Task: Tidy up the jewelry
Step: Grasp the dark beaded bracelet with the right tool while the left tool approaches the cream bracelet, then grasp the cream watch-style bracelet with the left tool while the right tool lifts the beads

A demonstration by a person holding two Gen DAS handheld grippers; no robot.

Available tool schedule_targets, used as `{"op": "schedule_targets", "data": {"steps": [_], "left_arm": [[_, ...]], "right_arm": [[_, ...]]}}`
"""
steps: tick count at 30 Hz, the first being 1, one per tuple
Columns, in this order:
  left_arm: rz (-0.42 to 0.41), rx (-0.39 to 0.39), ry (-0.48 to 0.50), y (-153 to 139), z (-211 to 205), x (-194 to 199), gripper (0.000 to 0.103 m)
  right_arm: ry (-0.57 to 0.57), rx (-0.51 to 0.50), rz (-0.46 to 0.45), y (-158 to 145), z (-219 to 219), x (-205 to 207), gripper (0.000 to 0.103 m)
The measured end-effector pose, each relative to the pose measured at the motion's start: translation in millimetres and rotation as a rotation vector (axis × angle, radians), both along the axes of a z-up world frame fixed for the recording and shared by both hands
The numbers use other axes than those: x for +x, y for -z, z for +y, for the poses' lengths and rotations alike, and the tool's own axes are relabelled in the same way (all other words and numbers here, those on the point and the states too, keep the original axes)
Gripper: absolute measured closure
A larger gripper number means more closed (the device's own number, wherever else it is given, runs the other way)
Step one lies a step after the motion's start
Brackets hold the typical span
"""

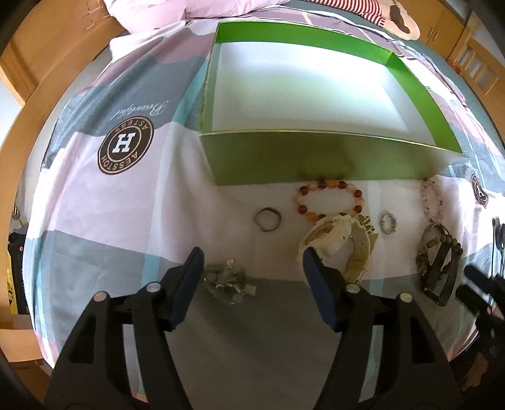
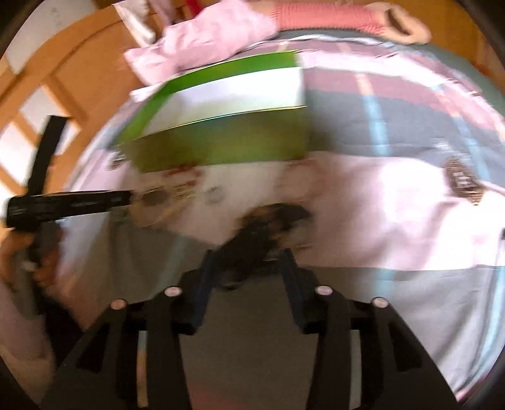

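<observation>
An open green box (image 1: 300, 157) with a white inside sits on the bedspread. In front of it lie an amber bead bracelet (image 1: 329, 200), a thin dark ring (image 1: 267, 219), a cream watch (image 1: 334, 243), a small silver ring (image 1: 389, 223) and a pink bead bracelet (image 1: 431, 198). My left gripper (image 1: 252, 255) hangs open over a green stone piece (image 1: 228, 280), which lies by its left finger. A dark watch (image 1: 438, 261) lies at the right. In the blurred right wrist view that dark watch (image 2: 262, 233) is between the fingers of my right gripper (image 2: 247, 254), with a gap showing on its right side.
A patterned bedspread (image 1: 126, 205) covers the bed, with wooden furniture (image 1: 47, 63) around it. Pink bedding (image 1: 189, 12) is bunched behind the box (image 2: 221, 148). A hand (image 2: 31, 252) holds the left tool, and one of its fingers (image 2: 94, 200) reaches in from the left.
</observation>
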State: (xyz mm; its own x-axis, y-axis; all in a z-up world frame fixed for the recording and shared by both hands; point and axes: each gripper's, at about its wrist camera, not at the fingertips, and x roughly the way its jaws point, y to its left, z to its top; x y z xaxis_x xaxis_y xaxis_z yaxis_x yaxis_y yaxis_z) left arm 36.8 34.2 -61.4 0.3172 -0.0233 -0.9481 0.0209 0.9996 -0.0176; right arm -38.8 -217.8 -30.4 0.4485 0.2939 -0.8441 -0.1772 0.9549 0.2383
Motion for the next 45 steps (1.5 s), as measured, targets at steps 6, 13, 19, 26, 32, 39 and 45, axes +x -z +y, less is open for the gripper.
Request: {"op": "schedule_targets", "data": {"steps": [6,13,19,26,32,39,45], "left_arm": [[0.002,0.0,0.016,2,-4,1,0.037],[-0.002,-0.026,0.026,-1,-4,1,0.037],[-0.028,-0.085,0.015,-12,4,-3,0.033],[-0.014,-0.074,0.03,-9,0,-4,0.033],[-0.013,-0.074,0.044,-10,-2,-4,0.029],[0.023,-0.019,0.065,5,-14,-1,0.027],[0.068,0.003,0.086,20,-26,2,0.069]], "right_arm": [[-0.003,-0.063,-0.005,7,8,7,0.063],[-0.059,-0.036,-0.005,12,26,19,0.095],[-0.095,0.219,-0.082,-41,16,5,0.095],[-0.105,0.183,-0.126,-67,26,-2,0.095],[-0.087,0.122,-0.206,-87,25,-10,0.095],[-0.076,-0.006,-0.272,-108,29,-11,0.095],[-0.015,-0.073,-0.26,-103,25,-5,0.095]]}}
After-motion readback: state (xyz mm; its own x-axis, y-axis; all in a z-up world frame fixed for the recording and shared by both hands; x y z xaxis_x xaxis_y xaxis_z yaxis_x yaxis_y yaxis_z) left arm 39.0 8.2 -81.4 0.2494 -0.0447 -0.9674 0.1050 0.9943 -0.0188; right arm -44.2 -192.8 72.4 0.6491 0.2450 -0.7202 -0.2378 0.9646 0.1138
